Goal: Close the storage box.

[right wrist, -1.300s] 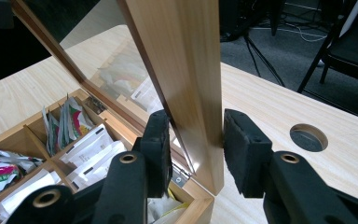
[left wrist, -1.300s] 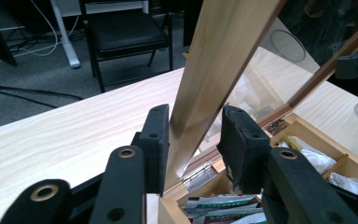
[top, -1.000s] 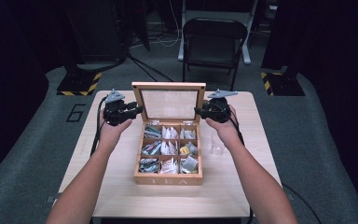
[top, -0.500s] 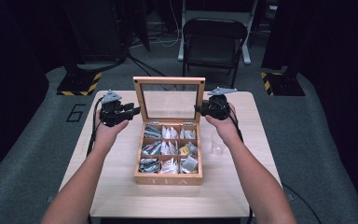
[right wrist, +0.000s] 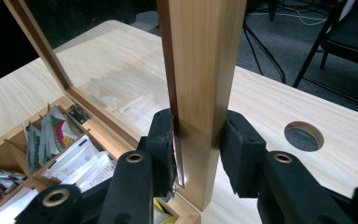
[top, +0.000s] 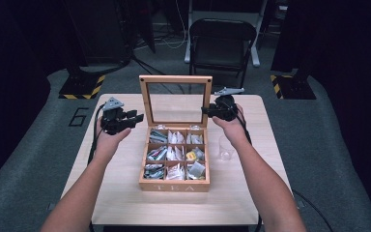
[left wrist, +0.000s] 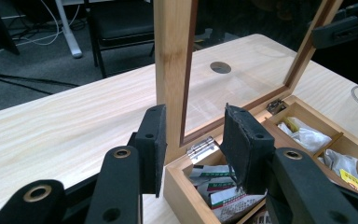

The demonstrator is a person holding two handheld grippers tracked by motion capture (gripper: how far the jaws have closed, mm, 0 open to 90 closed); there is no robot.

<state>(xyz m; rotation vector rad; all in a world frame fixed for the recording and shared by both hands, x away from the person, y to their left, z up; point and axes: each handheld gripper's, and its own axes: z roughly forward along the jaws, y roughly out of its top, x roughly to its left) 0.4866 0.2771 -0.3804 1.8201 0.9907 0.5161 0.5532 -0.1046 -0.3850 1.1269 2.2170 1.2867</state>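
Observation:
A wooden tea box (top: pixel 174 186) marked TEA sits mid-table, its compartments full of tea bags (top: pixel 174 154). Its glass-paned lid (top: pixel 175 79) stands upright at the back. My right gripper (top: pixel 206 110) is shut on the lid's right frame rail (right wrist: pixel 205 56), one pad on each face (right wrist: pixel 198 121). My left gripper (top: pixel 137 116) hovers just left of the lid's left rail (left wrist: pixel 170 56). Its jaws (left wrist: pixel 193 116) are apart with nothing between the pads, and the rail stands beyond them.
A clear glass cup (top: pixel 226 147) stands on the table (top: pixel 125 203) just right of the box, under my right forearm. A round cable hole (right wrist: pixel 304 136) lies in the tabletop behind the lid. A black chair (top: pixel 222 41) stands beyond the far edge.
The lid has swung up further, to upright, with the right gripper on its rail. The left gripper has drawn slightly left, off the lid.

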